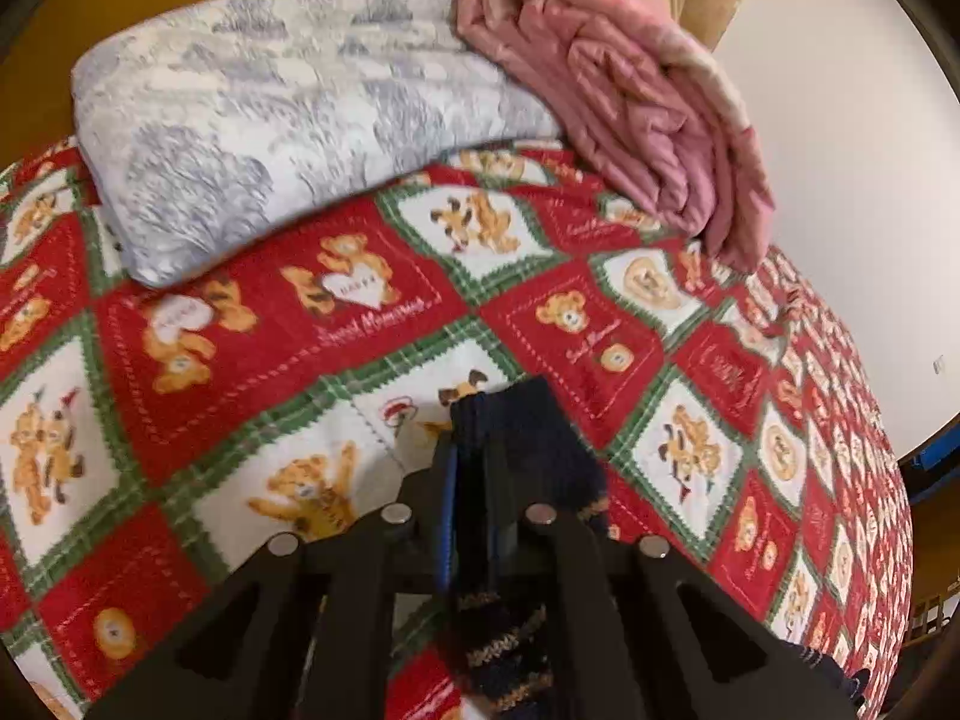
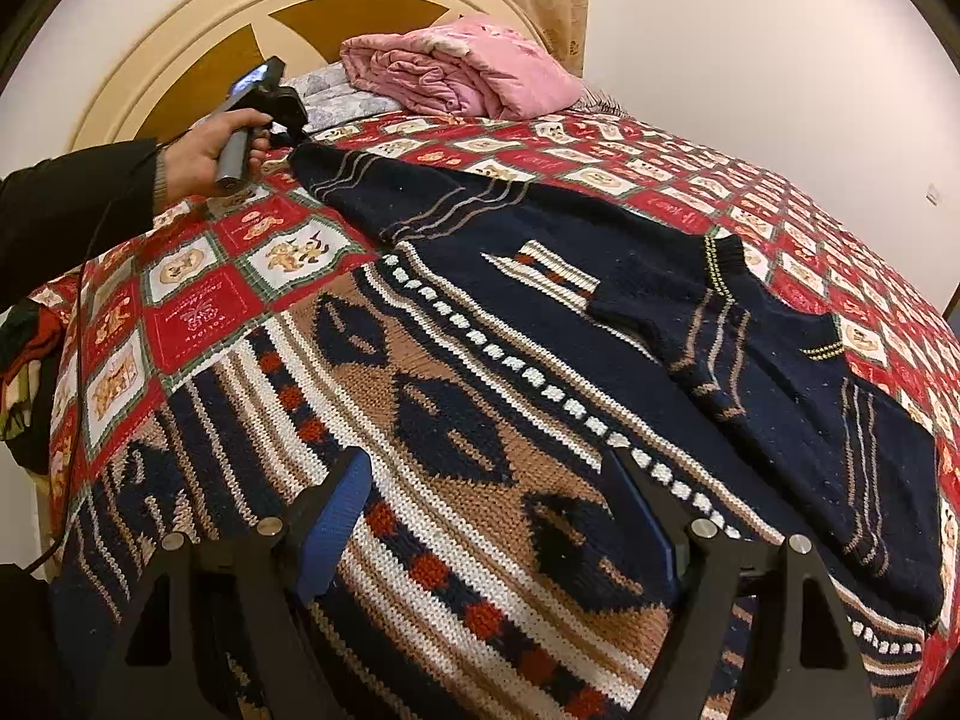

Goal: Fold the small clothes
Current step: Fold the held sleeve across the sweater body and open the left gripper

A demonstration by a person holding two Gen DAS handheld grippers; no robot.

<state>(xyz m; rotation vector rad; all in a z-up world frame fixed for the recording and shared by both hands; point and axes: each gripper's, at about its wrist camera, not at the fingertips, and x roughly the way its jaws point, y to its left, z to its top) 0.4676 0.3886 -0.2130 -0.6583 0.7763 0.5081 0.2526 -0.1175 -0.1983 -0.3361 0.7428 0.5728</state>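
A knitted sweater (image 2: pixel 480 360), navy with tan, white and red bands, lies spread flat on the bed. Its far sleeve (image 2: pixel 372 192) stretches toward the headboard. The other sleeve (image 2: pixel 708 324) is folded over the chest. My left gripper (image 1: pixel 471 450) is shut on the navy cuff (image 1: pixel 522 426) of the far sleeve, which bunches between and over the fingers. In the right wrist view a hand (image 2: pixel 204 150) holds that left gripper (image 2: pixel 288 132) at the sleeve's end. My right gripper (image 2: pixel 486 456) hovers open over the sweater's patterned lower body, with nothing clamped.
A red bedspread (image 2: pixel 198 312) with teddy-bear squares covers the bed. A folded grey-white quilt (image 1: pixel 288 102) and a pink quilt (image 2: pixel 462 72) lie by the cream headboard (image 2: pixel 180 42). Other clothes (image 2: pixel 24 360) hang off the bed's left edge. A white wall is on the right.
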